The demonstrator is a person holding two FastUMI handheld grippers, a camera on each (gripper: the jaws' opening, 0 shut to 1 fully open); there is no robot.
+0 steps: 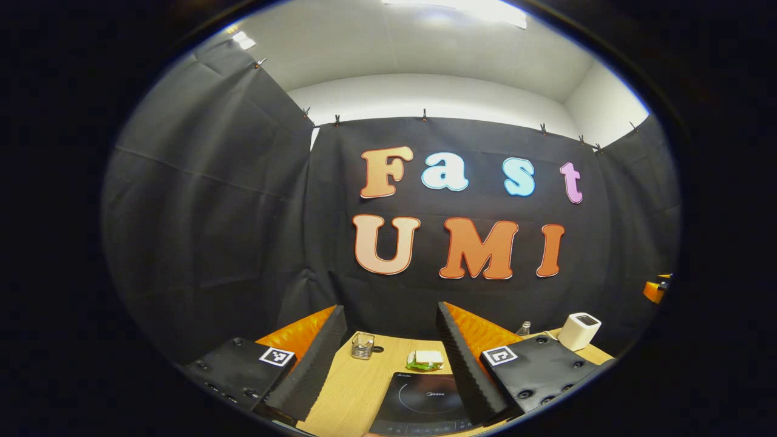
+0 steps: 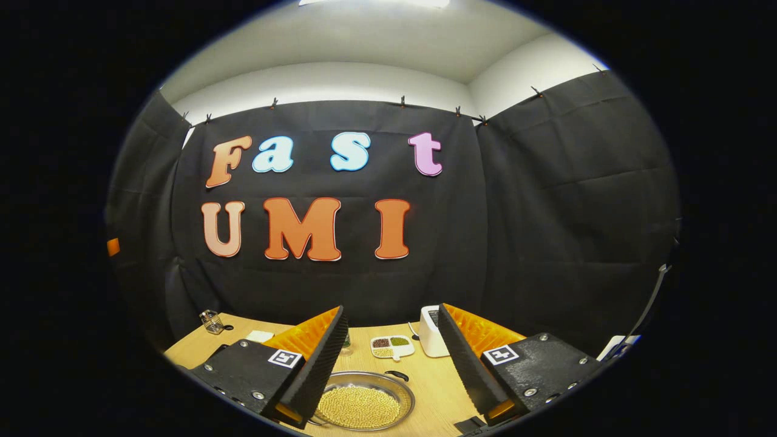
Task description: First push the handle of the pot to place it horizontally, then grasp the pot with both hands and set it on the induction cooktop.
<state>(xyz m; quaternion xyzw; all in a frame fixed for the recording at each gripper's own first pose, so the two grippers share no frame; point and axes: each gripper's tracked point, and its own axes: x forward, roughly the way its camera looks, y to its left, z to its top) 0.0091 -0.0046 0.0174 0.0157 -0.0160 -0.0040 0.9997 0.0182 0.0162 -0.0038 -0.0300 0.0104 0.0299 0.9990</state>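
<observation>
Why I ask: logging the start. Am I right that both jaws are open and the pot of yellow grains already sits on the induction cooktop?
Not quite. Both jaws are open, but the pot sits on the wooden table, per right gripper view; left gripper view shows the induction cooktop bare.

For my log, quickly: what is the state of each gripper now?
Left gripper: open, holding nothing.
Right gripper: open, holding nothing.
</observation>
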